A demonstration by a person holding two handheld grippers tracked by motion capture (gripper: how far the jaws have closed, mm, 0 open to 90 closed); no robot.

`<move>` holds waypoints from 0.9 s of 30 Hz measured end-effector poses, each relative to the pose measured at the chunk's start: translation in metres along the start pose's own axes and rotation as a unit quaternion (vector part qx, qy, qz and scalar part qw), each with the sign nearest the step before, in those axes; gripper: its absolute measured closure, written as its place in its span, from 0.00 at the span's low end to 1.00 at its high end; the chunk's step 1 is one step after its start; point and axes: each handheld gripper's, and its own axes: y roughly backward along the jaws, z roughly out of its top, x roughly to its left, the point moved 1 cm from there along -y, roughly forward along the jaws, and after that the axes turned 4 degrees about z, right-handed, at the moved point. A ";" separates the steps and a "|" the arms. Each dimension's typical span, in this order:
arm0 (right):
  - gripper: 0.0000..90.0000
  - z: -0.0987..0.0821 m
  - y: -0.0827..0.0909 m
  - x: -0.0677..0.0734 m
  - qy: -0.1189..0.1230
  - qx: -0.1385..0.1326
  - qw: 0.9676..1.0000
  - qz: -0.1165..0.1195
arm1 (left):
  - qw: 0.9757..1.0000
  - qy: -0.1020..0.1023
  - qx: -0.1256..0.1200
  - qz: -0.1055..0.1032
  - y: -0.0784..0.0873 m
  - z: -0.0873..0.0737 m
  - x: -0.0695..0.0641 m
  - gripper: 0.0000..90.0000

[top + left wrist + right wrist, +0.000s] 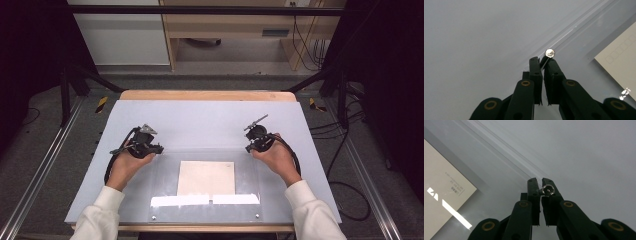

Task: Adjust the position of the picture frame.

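Left gripper [541,65]: fingers [535,72] drawn narrow, only a thin slit between them, and a small dark pin with a shiny round head [549,53] sits in that slit at the tips, head poking just past them toward the upper right of the left gripper view. Right gripper [541,186]: fingers [533,192] equally narrow, clamped on a second pin with a round metallic head [548,190], which lies against the right-hand finger just below its tip. In the high view the left gripper [142,142] is at centre left of the frame, held in the person's left hand [129,162]; the right gripper [257,137] is at centre right in the right hand [275,155]; the pins are too small to resolve there. Both grippers sit near the far corners of a clear acrylic sheet [165,200] lying on the pale grey table [200,120]. Under the sheet, in the lower middle of the frame between the hands, lies a cream square card [206,177]; faint printed boxes and small text on it are unreadable. White sleeves [102,215] enter from the bottom edge.
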 end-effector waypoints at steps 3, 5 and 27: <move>0.95 0.001 -0.001 -0.001 0.003 -0.003 1.000 0.001 | 1.000 0.007 -0.004 0.000 -0.001 -0.001 0.001 0.93; 0.95 0.001 -0.002 -0.001 -0.002 -0.003 1.000 0.001 | 1.000 0.006 -0.002 -0.001 -0.002 -0.002 0.001 0.93; 0.95 -0.010 -0.009 -0.006 -0.020 -0.021 1.000 0.006 | 1.000 0.002 -0.002 0.010 -0.011 -0.002 -0.003 0.94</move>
